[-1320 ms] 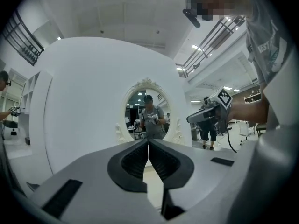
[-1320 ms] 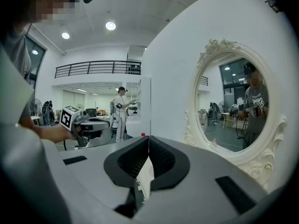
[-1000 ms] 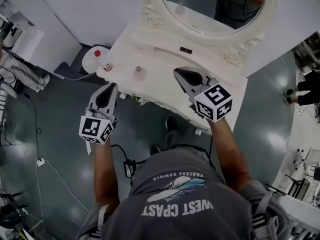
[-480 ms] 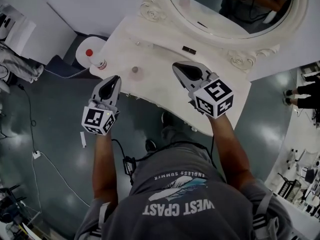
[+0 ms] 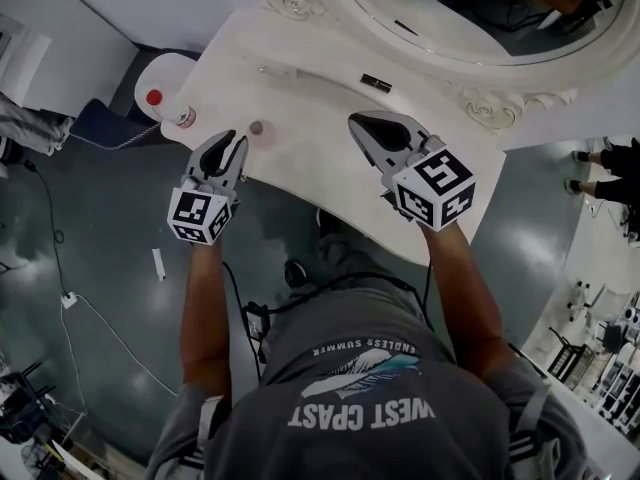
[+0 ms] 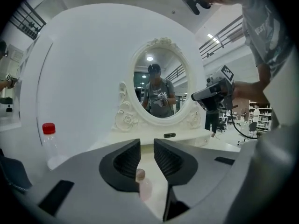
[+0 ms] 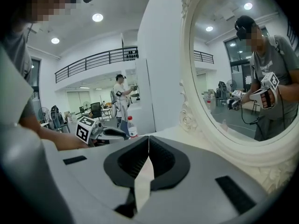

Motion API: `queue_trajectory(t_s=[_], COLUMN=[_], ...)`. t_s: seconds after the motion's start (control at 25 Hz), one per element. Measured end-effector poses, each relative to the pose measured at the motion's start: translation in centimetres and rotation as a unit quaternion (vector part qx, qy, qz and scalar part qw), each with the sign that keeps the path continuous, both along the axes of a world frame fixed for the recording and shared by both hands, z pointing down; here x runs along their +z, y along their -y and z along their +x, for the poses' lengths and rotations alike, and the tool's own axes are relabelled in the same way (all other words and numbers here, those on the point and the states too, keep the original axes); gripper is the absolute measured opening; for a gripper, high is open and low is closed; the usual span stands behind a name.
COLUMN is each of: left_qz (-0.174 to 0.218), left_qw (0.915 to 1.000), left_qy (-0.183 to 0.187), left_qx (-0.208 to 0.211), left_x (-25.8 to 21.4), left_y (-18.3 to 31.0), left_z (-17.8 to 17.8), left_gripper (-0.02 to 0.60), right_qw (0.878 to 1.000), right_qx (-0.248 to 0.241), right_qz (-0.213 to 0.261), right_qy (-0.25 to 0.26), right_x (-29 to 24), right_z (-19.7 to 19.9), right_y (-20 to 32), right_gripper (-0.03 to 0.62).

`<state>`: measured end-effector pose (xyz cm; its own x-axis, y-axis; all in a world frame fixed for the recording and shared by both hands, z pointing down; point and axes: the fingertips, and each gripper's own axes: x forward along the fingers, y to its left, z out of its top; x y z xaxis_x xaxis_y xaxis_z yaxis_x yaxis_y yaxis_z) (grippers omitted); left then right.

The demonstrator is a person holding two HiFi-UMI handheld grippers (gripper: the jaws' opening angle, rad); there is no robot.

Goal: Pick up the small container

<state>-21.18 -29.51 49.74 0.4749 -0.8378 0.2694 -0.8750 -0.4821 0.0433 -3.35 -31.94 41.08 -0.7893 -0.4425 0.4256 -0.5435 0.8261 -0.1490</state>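
A person stands at a white dressing table [image 5: 320, 143] with a two-jaw gripper in each hand. The left gripper [image 5: 231, 145] reaches over the table's near edge, and its jaws, which have just been opening, stand a narrow way apart with nothing between the pads. The small container [image 5: 257, 128], a pale pinkish bottle with a darker cap, stands upright on the table top just ahead of that gripper's tips and slightly to their right, untouched. In the left gripper view the small container [image 6: 142, 185] shows low in the gap of the left gripper [image 6: 147, 148], beyond the pads. A red-capped bottle [image 5: 168, 110] stands off to that gripper's left, well apart from it. The right gripper [image 5: 370, 128] hangs over the table top well to the container's right. In its own view the right gripper [image 7: 148, 141] has its jaws pressed together on nothing. Ahead of it a small dark block [image 5: 376, 82] lies on the table near the foot of an oval mirror [image 5: 470, 18] in an ornate white frame
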Motion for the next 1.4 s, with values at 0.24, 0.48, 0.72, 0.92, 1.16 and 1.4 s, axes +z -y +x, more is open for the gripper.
queue_trajectory(t_s=[0.24, 0.48, 0.72, 0.92, 1.16, 1.4], left_qz=[-0.026, -0.043, -0.059, -0.07, -0.064, -0.062], left_qw=[0.9996, 0.9989, 0.9977, 0.9965, 0.9956, 0.9957], left_qy=[0.005, 0.009, 0.014, 0.023, 0.042, 0.051], left_qx=[-0.003, -0.016, -0.031, -0.039, -0.053, -0.047], left_x=[3.8, 7.2, 10.0, 12.3, 13.5, 12.8], left_y=[1.5, 3.0, 4.4, 5.5, 6.3, 6.9], left_z=[0.7, 1.1, 1.3, 1.5, 1.6, 1.8], left_gripper=[0.151, 0.233, 0.269, 0.268, 0.206, 0.137], right_qw=[1.0, 0.999, 0.999, 0.998, 0.997, 0.998], right_qx=[0.005, 0.01, 0.015, 0.015, 0.016, 0.013], right_qz=[-0.018, -0.031, -0.043, -0.055, -0.065, -0.064], right_qy=[-0.006, -0.014, -0.02, -0.023, -0.025, -0.026], right_x=[1.7, 3.3, 4.5, 5.9, 6.8, 5.6], right_z=[1.0, 2.0, 2.9, 3.2, 2.9, 2.7], right_y=[0.4, 1.0, 1.4, 1.7, 2.0, 2.4], right_gripper=[0.026, 0.026, 0.026, 0.026, 0.026, 0.026])
